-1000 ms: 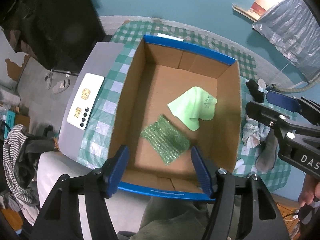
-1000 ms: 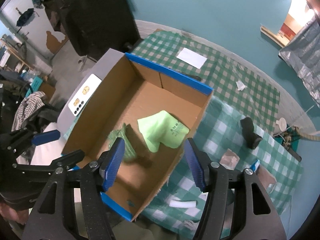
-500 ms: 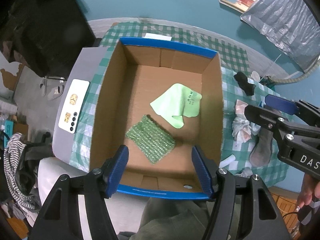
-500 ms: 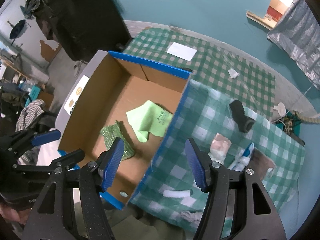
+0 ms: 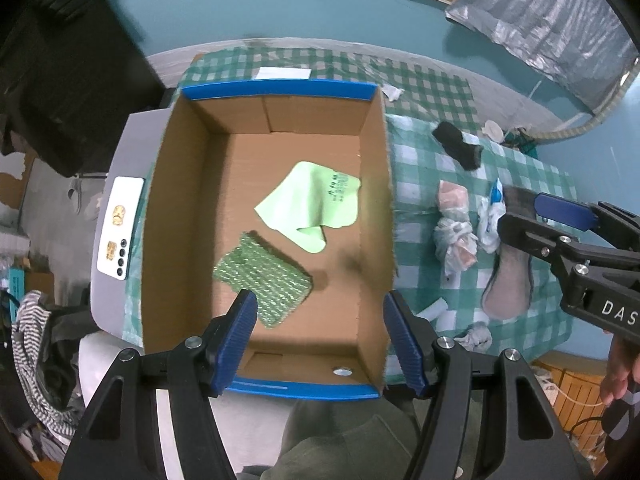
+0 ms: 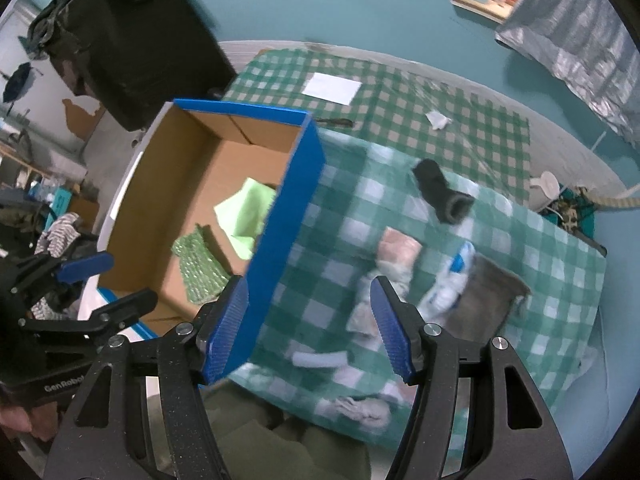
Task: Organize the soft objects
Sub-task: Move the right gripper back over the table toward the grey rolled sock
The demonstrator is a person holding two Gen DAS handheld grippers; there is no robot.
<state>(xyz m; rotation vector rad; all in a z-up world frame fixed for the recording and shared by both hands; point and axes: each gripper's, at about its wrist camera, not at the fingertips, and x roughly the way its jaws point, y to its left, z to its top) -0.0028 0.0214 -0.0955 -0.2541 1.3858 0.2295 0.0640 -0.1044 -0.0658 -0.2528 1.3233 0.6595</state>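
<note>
right gripper (image 6: pixel 310 320) swings off the box (image 6: pixel 280 208) toward wrapped bundles (image 6: pixel 384 272) | both jaws wide, empty | left gripper (image 5: pixel 318 336) hovers over box | next pick

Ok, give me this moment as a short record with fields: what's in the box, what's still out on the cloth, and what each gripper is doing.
container: cardboard box, open top, blue rim
in box: light green cloth; green knitted pad
on checked tablecloth: black sock roll, crumpled plastic bags, grey insole, small white roll
beside box: white phone
left gripper: open, empty, above the box's near end
right gripper: open, empty, over the cloth just right of the box
</note>
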